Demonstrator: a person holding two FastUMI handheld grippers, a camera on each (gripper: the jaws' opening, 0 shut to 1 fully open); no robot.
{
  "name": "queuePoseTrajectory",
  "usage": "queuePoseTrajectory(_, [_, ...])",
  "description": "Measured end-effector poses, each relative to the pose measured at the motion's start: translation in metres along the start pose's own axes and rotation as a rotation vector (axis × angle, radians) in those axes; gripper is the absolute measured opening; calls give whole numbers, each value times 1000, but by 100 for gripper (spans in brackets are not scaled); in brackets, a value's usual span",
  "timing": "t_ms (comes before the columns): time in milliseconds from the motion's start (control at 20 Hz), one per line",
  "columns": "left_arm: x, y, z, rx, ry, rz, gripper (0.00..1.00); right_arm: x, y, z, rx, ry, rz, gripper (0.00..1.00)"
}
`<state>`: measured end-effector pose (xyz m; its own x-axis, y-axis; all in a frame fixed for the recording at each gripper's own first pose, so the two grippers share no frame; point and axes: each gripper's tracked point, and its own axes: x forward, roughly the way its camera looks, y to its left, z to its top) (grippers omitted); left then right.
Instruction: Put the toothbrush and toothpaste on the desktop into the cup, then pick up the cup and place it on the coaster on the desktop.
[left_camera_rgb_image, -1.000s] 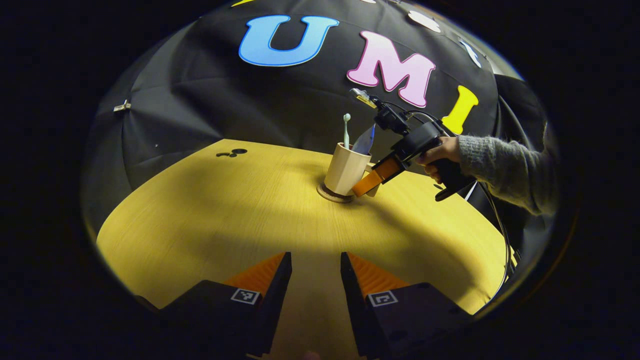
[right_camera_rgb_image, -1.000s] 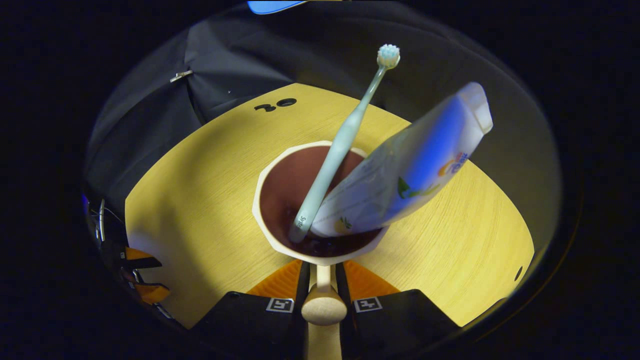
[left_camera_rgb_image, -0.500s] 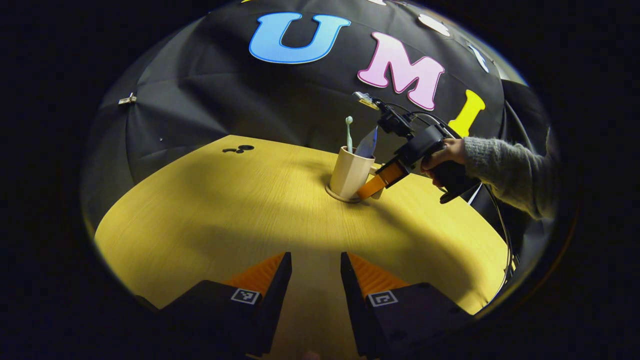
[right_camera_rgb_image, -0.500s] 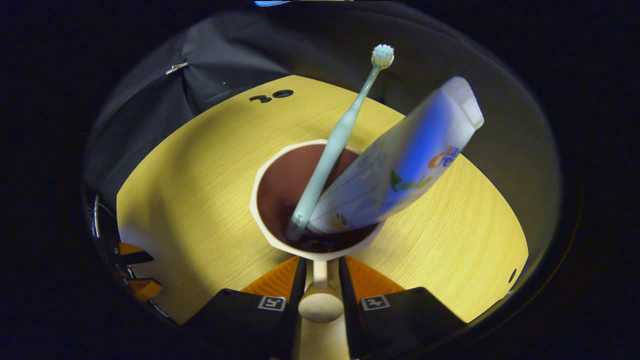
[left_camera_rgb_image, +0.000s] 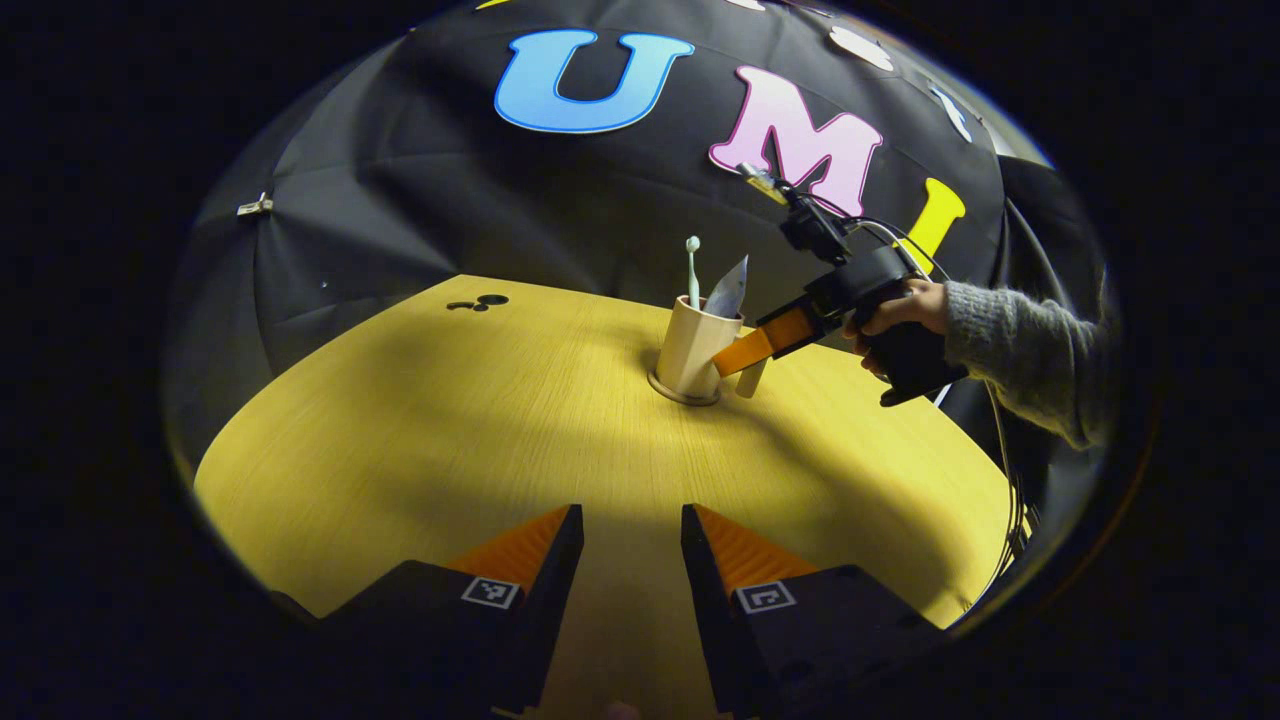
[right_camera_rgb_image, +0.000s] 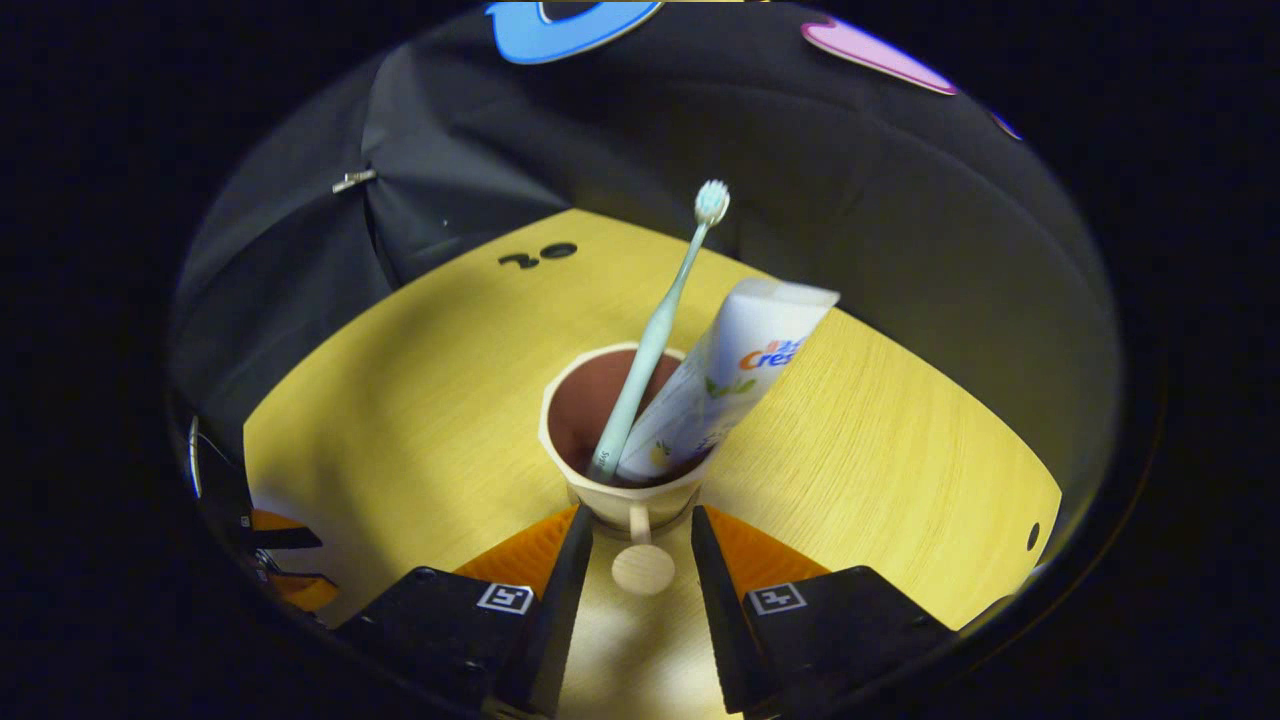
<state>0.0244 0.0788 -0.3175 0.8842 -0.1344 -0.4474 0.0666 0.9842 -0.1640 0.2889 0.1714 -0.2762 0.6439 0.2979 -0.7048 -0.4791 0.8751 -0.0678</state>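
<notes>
Two things stand in the cup: the toothbrush and the toothpaste. The cup sits on the coaster, toward the table's far edge. The right gripper is spread wide, its fingers either side of the handle, not touching. The left gripper hangs parted over the near edge, holding nothing.

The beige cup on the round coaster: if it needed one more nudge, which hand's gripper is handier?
Right, probably. The right gripper has its open fingers either side of the knobbed handle of the beige faceted cup, while the left gripper hangs open far back across the yellow wooden table.
</notes>
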Motion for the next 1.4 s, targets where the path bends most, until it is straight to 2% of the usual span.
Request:
queuePoseTrajectory(300, [-19, -19, 38, -58, -69, -11, 64, -64, -13, 30, 50, -222, -83, 63])
queuePoseTrajectory(650, [-50, -41, 92, -10, -148, -3, 64, -169, -12, 66, 83, -411, -126, 63])
queuePoseTrajectory(800, [-53, -62, 110, 12, -138, -24, 64, -250, -7, 77, 145, -526, -139, 64])
queuePoseTrajectory(1000, [-50, -82, 124, 83, -131, -44, 64, -300, -4, 72, 187, -577, -153, 64])
queuePoseTrajectory(1150, [-48, -104, 134, 119, -131, -78, 64, -331, -3, 70, 162, -609, -185, 64])
queuePoseTrajectory(1400, [-56, -143, 164, 85, -179, -137, 64, -365, -1, 67, 185, -635, -195, 64])
